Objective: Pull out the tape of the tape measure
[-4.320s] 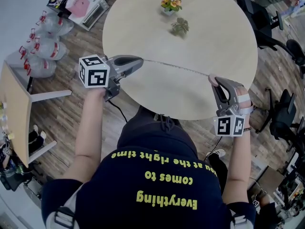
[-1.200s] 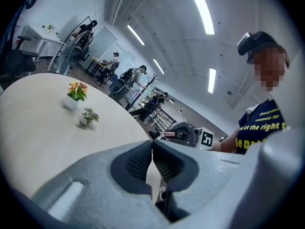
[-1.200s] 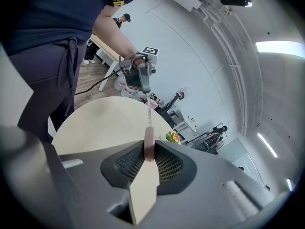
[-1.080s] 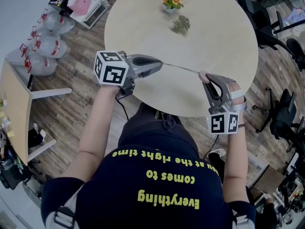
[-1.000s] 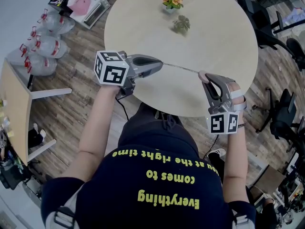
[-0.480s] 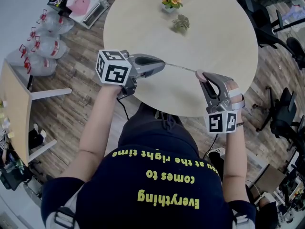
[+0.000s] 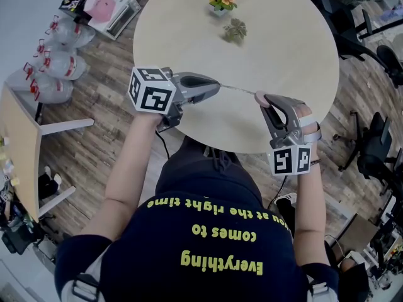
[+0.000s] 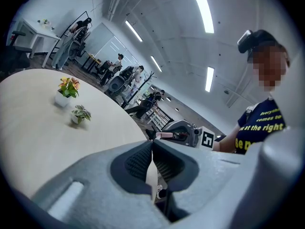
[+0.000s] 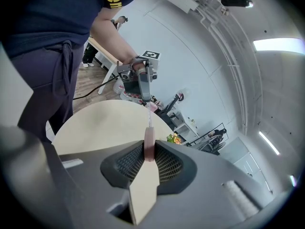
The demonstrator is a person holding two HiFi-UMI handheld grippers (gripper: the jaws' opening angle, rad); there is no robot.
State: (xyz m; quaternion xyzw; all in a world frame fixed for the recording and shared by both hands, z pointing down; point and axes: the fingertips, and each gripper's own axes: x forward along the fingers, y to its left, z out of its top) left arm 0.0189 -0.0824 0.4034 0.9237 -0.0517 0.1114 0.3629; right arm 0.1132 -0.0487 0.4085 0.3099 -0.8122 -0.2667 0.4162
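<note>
A thin tape [image 7: 238, 90] spans a short gap above the round table [image 7: 283, 36], between my two grippers. My left gripper [image 7: 218, 87] is shut on the tape's end; in the left gripper view its jaws [image 8: 152, 144] are pressed together. My right gripper [image 7: 260, 99] is shut on the small pink tape measure [image 9: 149, 149], whose case sits between the ribbed pads. From the right gripper view the tape [image 9: 149, 119] runs straight to the left gripper [image 9: 141, 82]. The left gripper view shows the right gripper [image 8: 183, 133] with the pink case [image 8: 165, 135] at its tip.
Two small potted plants [image 7: 221, 0] [image 7: 235, 30] stand on the far part of the table. Office chairs [image 7: 352, 24] are at the right. Water bottles [image 7: 60, 58] and a wooden side table [image 7: 19, 150] are on the floor at the left.
The two grippers have drawn closer together over the last second and the visible stretch of tape is shorter. Both grips are unchanged.
</note>
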